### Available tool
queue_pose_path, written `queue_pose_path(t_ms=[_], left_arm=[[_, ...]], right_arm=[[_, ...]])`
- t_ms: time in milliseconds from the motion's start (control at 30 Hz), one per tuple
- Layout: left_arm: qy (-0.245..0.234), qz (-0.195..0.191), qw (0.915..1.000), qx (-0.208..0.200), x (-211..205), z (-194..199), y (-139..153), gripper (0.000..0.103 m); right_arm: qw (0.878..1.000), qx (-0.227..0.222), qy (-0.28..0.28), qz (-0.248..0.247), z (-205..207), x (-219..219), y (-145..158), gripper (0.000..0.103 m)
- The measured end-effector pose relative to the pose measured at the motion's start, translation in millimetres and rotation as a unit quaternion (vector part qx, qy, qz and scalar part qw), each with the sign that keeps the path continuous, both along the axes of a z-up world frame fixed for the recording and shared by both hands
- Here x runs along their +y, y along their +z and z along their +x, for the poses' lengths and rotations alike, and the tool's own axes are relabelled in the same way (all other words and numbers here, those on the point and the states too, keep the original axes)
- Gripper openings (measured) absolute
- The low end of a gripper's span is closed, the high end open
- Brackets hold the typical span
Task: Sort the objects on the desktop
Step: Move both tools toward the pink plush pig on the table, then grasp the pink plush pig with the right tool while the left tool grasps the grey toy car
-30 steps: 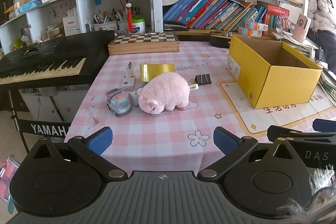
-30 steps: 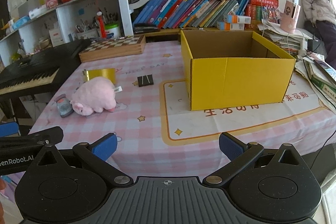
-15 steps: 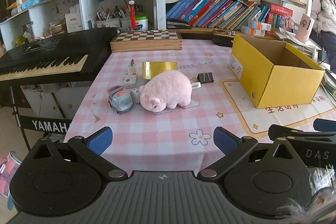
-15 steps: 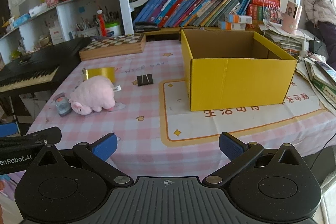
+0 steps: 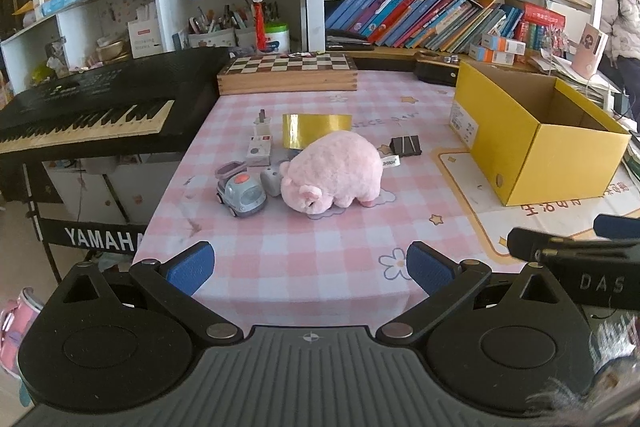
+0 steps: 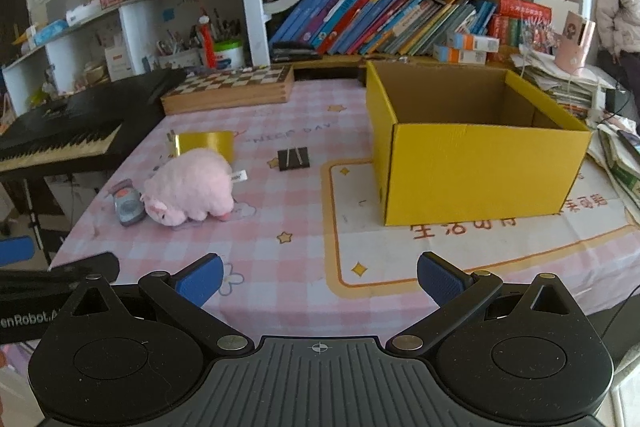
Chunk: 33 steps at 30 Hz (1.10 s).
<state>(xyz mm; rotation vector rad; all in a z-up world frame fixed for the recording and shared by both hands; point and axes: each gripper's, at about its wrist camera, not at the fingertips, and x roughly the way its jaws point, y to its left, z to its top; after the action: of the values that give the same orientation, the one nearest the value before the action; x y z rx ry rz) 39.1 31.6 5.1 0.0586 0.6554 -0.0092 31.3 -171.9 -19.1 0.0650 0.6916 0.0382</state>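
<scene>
A pink plush pig [image 5: 334, 173] lies on the pink checked tablecloth [image 5: 304, 247], with a grey toy car [image 5: 240, 191], a small white device [image 5: 259, 147], a gold card [image 5: 316, 129] and a black binder clip [image 5: 406, 145] around it. An open, empty yellow cardboard box [image 5: 536, 139] stands to the right. My left gripper [image 5: 310, 267] is open and empty at the table's near edge. My right gripper [image 6: 320, 277] is open and empty, facing the yellow box [image 6: 476, 151]; the pig [image 6: 190, 187] and the clip [image 6: 294, 159] are to its left.
A wooden chessboard box [image 5: 288, 73] lies at the table's back. A black Yamaha keyboard [image 5: 92, 115] stands left of the table. Shelves with books [image 5: 420, 15] are behind. A person [image 5: 622, 23] stands at the far right, next to stacked papers [image 6: 560, 83].
Both grippers have moved slightly forward toward the table, so the objects look a little nearer. Both stay open and empty.
</scene>
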Motion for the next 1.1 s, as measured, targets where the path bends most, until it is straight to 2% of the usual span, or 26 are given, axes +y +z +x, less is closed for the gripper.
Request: queue_pose_path(t_ms=[400,600,1100], left_arm=[[0.008,-0.001,0.9999,0.010,2.3,12.4,-12.1,0.103],[0.022,-0.022,0.9995,0.003,8.9,21.3,-10.2,0.103],[0.030,0.006,0.9995,-0.007,17.5,54.1,-13.2,0.103]], right_arm=[[1.000,0.003,0.008,0.001,6.1,2.2,-10.9,0.103],[1.000,-0.013,0.014,-0.007,14.9,3.4,-10.6,0.103],[0.999,-0.030,0.043,-0.008,60.3,15.8,-12.5,0.103]])
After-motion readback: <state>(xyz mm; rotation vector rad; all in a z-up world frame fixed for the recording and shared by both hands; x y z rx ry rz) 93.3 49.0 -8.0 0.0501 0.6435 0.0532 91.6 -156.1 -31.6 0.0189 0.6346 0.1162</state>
